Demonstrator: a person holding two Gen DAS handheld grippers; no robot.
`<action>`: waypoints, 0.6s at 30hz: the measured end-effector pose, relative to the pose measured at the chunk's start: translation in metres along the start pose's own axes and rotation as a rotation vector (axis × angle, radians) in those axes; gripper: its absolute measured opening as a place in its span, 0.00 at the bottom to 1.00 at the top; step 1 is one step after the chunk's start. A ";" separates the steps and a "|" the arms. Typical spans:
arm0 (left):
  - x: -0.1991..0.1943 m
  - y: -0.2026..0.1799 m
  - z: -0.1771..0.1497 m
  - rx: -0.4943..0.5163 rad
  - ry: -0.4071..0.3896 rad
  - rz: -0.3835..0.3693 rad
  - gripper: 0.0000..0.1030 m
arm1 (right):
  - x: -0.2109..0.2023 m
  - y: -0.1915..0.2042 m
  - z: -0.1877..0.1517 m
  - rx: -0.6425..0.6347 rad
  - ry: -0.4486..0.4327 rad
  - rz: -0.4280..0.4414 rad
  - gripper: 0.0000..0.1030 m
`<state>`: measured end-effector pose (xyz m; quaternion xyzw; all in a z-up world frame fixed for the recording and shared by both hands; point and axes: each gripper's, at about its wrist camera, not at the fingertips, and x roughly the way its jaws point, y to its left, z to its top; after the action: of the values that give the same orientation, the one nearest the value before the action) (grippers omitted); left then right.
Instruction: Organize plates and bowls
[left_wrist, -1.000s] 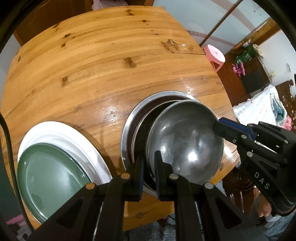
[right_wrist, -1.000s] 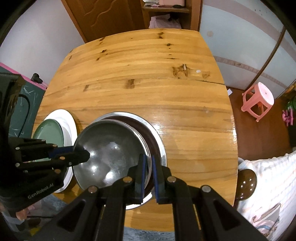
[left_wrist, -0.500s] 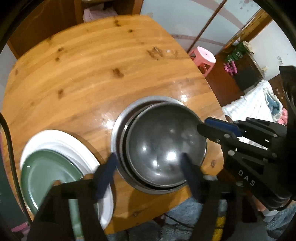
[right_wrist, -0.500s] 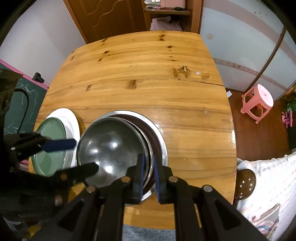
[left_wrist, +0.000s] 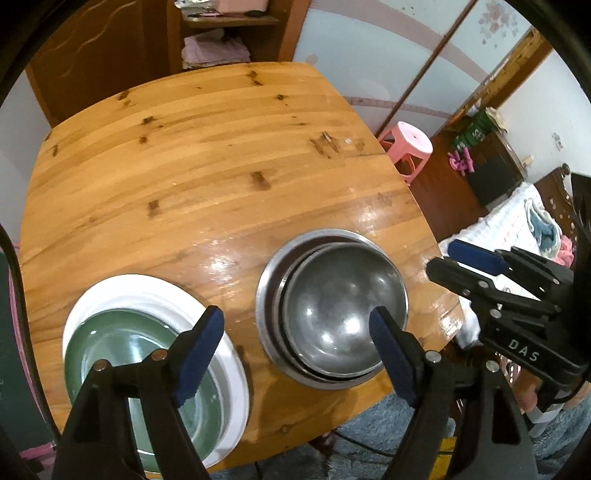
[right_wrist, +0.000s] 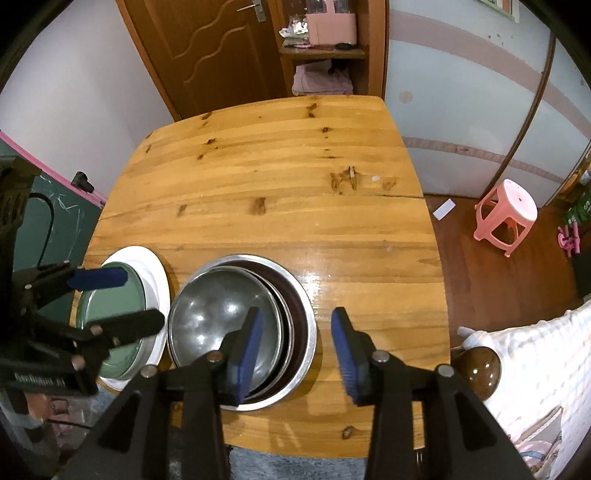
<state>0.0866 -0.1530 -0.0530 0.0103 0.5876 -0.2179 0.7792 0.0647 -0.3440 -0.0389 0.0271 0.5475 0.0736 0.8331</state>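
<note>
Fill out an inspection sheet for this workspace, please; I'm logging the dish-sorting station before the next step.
Surface: wooden table, glossy, knots and a crack.
Job's things: steel bowls nested inside a larger steel basin; green plate on white plate, beside the basin.
Clutter: nothing seen on the table.
Grippers: left gripper open; right gripper opening; nothing between either's jaws.
Cables: black cable at the table's left edge.
Surroundings: pink stool, wooden door, shelf, white bedding.
</note>
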 end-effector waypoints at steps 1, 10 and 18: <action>-0.002 0.003 0.000 -0.006 -0.006 0.005 0.78 | -0.002 0.000 0.000 -0.003 -0.002 0.000 0.38; -0.010 0.018 -0.007 -0.012 -0.071 0.107 0.85 | -0.006 0.001 0.001 -0.001 -0.001 0.025 0.41; 0.017 0.031 -0.017 -0.069 -0.006 0.051 0.86 | 0.016 -0.008 0.000 0.035 0.052 0.041 0.47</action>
<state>0.0857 -0.1256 -0.0815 -0.0023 0.5919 -0.1774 0.7862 0.0721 -0.3490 -0.0543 0.0510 0.5695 0.0819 0.8163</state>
